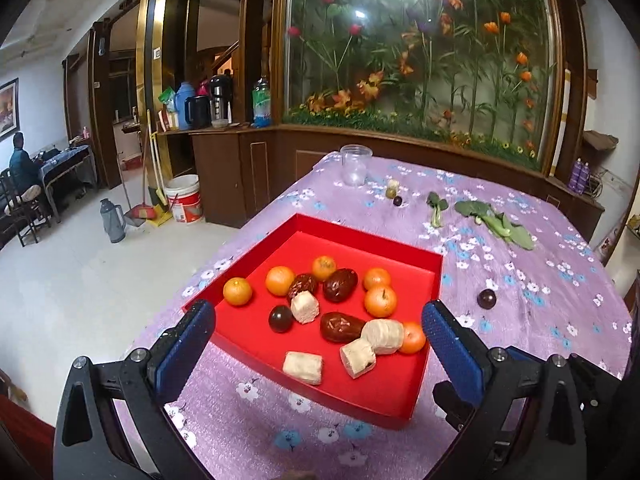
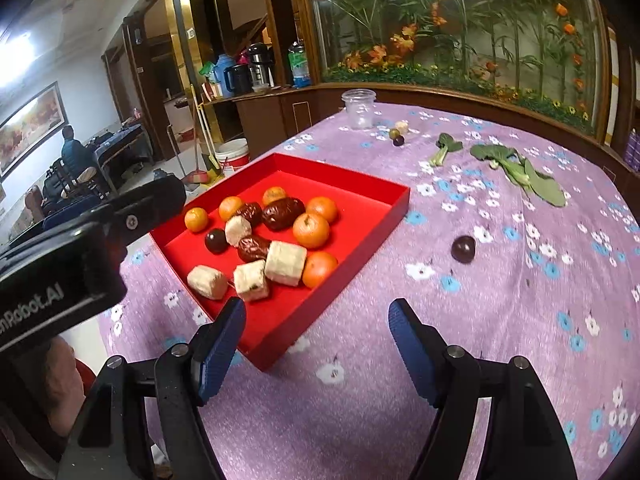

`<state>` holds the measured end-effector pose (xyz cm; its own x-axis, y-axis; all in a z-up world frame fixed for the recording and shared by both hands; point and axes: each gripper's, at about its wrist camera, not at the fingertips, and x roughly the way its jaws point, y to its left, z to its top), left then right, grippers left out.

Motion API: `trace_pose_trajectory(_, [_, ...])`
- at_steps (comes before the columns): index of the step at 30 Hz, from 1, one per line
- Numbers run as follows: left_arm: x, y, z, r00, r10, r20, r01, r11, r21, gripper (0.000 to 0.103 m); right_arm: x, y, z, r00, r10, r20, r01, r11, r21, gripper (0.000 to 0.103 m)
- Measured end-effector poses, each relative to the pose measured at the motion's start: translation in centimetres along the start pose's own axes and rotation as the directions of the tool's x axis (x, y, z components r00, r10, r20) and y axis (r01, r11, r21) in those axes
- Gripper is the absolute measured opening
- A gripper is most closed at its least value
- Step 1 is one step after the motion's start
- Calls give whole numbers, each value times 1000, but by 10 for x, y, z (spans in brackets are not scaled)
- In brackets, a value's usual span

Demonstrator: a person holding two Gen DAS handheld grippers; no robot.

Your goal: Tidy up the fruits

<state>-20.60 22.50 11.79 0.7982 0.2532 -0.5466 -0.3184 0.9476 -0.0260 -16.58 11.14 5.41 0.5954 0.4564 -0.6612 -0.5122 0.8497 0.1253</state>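
A red tray [image 1: 248,336] lies on the purple flowered cloth and holds several small oranges [image 1: 380,301], red dates [image 1: 340,284], pale beige chunks [image 1: 303,367] and one dark plum [image 1: 280,318]. My left gripper [image 1: 318,314] hovers wide open over the tray's near side, with nothing gripped. In the right wrist view the same tray [image 2: 352,208] sits left of centre. My right gripper [image 2: 317,310] stands open above the tray's near right corner and the cloth, empty. A loose dark plum [image 2: 463,249] rests on the cloth to the right of the tray [image 1: 486,299].
A clear plastic jar [image 2: 359,109] stands at the table's far side, with a small green fruit, a dark fruit [image 2: 398,141] and a pale piece beside it. Leafy greens [image 2: 520,168] lie at the far right. The table edge drops to the floor on the left.
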Motion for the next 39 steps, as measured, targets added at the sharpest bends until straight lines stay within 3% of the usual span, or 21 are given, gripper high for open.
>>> trace_pose_trajectory(8, [8, 0, -3, 1000, -4, -26, 4, 1000, -12, 103, 2, 7, -3, 1000, -4, 3, 4, 999, -32, 81])
trace_pose_trajectory(14, [3, 5, -7, 999, -37, 13, 38, 998, -45, 103, 5, 7, -5, 1000, -8, -8, 8, 1000, -21, 82])
trace_pose_trajectory(22, [7, 0, -9, 1000, 27, 14, -26, 1000, -9, 103, 8, 4, -5, 1000, -11, -13, 11, 1000, -13, 82])
trace_pose_trajectory(39, [9, 4, -10, 999, 36, 1, -36, 999, -17, 103, 11, 5, -6, 1000, -12, -18, 12, 1000, -11, 83])
